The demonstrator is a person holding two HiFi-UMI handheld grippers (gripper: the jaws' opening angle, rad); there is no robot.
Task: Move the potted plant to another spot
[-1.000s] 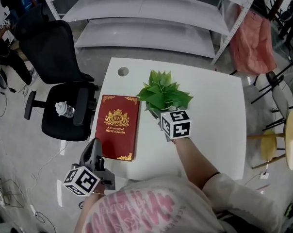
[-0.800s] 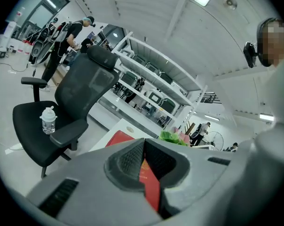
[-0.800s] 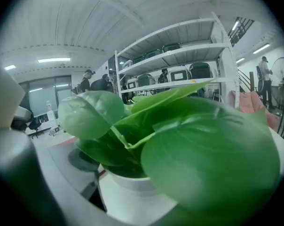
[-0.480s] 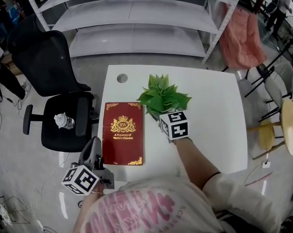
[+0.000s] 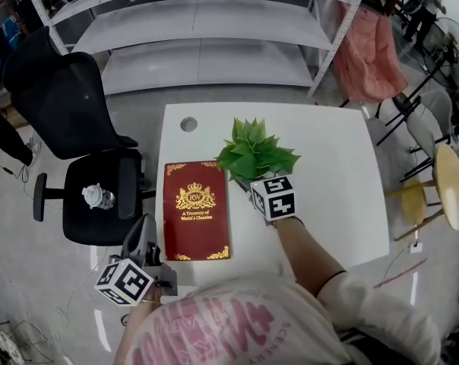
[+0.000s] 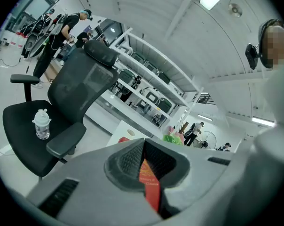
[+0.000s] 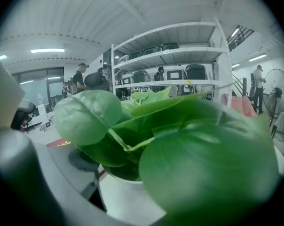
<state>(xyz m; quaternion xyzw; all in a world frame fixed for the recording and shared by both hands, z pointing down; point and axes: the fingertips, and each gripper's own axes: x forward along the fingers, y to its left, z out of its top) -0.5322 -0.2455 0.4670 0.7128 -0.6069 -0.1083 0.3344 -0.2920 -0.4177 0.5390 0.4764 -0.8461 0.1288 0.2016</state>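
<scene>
Potted plant: 1 item, broad green leaves in a white pot, standing upright on the white table, toward the far middle of the top, just right of the red book's upper corner. Right gripper: reaches in from the near side, its marker cube just short of the leaves; the jaws are spread to the pot's width with the pot between them, the left jaw lying along the white wall, the other jaw hidden behind foliage in the right gripper view. Left gripper: held off the table's near-left edge, beside the book's lower-left corner; its jaws are drawn almost together with only a thin slit between the ribbed pads, nothing held, and a strip of red cover shows beyond the slit. Red book: 1, gold-lettered, lying flat on the table's left half. Black office chair: 1, left of the table, with 1 water bottle upright on its seat. White shelving: beyond the table.
</scene>
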